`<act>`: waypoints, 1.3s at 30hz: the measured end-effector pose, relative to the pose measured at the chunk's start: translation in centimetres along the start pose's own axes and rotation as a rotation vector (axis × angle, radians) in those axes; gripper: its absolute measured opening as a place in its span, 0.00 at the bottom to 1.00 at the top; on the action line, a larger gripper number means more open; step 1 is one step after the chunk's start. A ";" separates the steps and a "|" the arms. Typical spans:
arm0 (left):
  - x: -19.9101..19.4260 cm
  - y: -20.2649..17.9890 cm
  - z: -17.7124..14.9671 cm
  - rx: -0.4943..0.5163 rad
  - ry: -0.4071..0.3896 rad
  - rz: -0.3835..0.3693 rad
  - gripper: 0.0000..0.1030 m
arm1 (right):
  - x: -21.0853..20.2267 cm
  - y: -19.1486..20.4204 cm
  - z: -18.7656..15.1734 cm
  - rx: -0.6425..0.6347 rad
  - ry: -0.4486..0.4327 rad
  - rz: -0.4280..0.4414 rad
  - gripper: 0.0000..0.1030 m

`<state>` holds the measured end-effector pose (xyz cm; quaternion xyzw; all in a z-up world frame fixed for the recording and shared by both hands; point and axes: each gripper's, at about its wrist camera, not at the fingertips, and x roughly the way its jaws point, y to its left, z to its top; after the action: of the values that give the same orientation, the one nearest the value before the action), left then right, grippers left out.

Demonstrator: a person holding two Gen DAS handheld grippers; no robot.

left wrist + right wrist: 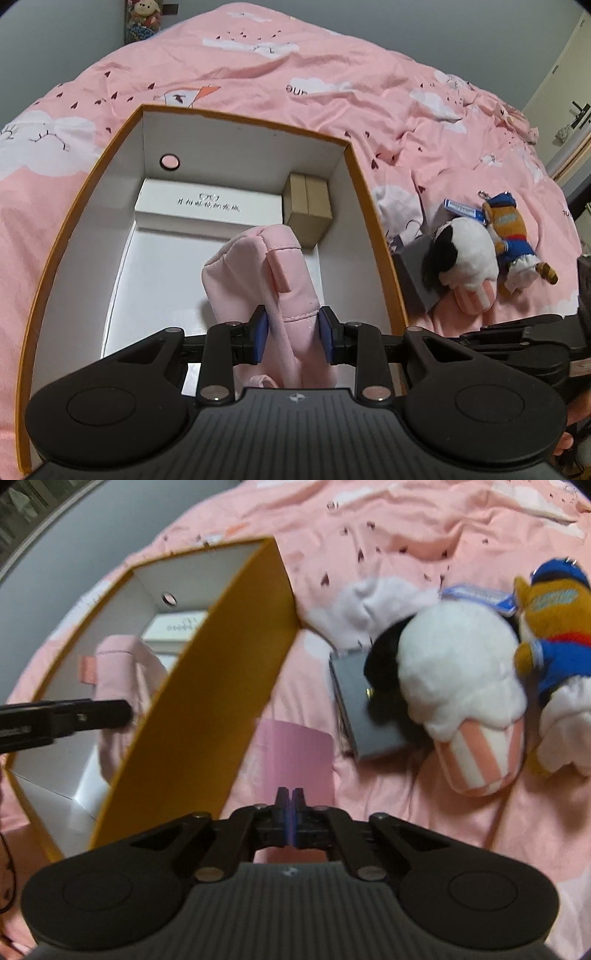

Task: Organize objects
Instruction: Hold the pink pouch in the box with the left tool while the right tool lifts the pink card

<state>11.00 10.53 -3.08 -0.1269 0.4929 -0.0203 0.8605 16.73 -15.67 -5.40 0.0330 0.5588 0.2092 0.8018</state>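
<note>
A left gripper [291, 334] pinches a soft pink pouch [266, 273] over the open orange-edged box [62, 258] lying on a bed [258, 66] with a pink cover. Its blue pads [259, 334] are clamped on the pouch's near end, and the fabric bunches between them. The rest of the pouch reaches down into the box toward the right wall. Whether it has touched the floor of the box cannot be told.

A white carton [207, 210] with printed lettering lies along the far wall of the box, and a small brown carton [308, 206] stands in the far right corner.

The pouch looks light, limp and padded. It will likely sag and fold rather than hold its shape, so a grip across a seam or the stitched tab seems safer than one on loose cloth. It does not look fragile or slippery.

The right gripper [290, 808] hangs outside the box's right wall with its tongs together and nothing between them. Below it a pink card [295, 760] lies flat on the cover. Farther right a black-and-white plush toy [461, 686] rests on a grey book [351, 698], touching a blue-and-orange plush doll [554, 635]. All three are still outside the box.
</note>
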 end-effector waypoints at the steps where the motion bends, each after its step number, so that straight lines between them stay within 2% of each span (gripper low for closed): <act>1: 0.1 0.1 0.0 -0.003 0.007 0.004 0.32 | 0.4 0.1 0.0 -0.009 0.010 -0.022 0.08; 3: 0.3 0.4 0.0 -0.011 0.019 0.011 0.32 | 0.9 0.4 0.1 -0.024 0.027 -0.051 0.10; 5: 0.5 0.7 -0.1 -0.021 0.026 0.014 0.32 | 0.9 0.4 0.2 -0.014 0.033 -0.046 0.21; 6: 0.6 0.9 -0.1 -0.027 0.028 0.015 0.32 | 0.6 0.6 0.3 -0.003 0.022 -0.033 0.35; 7: 0.5 1.1 -0.1 -0.033 0.029 0.013 0.32 | 0.3 0.9 0.4 -0.001 0.010 -0.025 0.42; 15: 0.5 1.9 -0.2 -0.058 0.031 -0.001 0.33 | 2.2 4.3 -0.8 -0.168 0.031 -0.054 0.44; 18: 0.8 1.9 -0.3 -0.060 0.040 -0.002 0.33 | 3.4 4.2 -1.0 -0.193 0.038 -0.093 0.50; 20: 0.9 1.9 -0.3 -0.058 0.042 -0.004 0.33 | 3.9 3.9 -1.1 -0.193 0.047 -0.077 0.51; 22: 0.9 1.9 -0.3 -0.055 0.041 -0.002 0.33 | 4.3 3.7 -1.2 -0.188 0.045 -0.080 0.59; 27: 0.8 1.9 -0.3 -0.056 0.041 -0.001 0.33 | 4.9 3.2 -1.3 -0.184 0.032 -0.073 0.63; 32: 0.8 1.9 -0.4 -0.060 0.041 -0.005 0.33 | 5.1 2.9 -1.9 -0.203 0.051 -0.052 0.74; 39: 0.9 1.8 -0.4 -0.059 0.039 -0.008 0.33 | 6.2 2.1 -2.4 -0.189 0.024 -0.044 0.84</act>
<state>10.92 12.03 -4.48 -0.1536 0.5095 -0.0116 0.8466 15.72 -11.84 -11.14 -0.0575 0.5466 0.2438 0.7990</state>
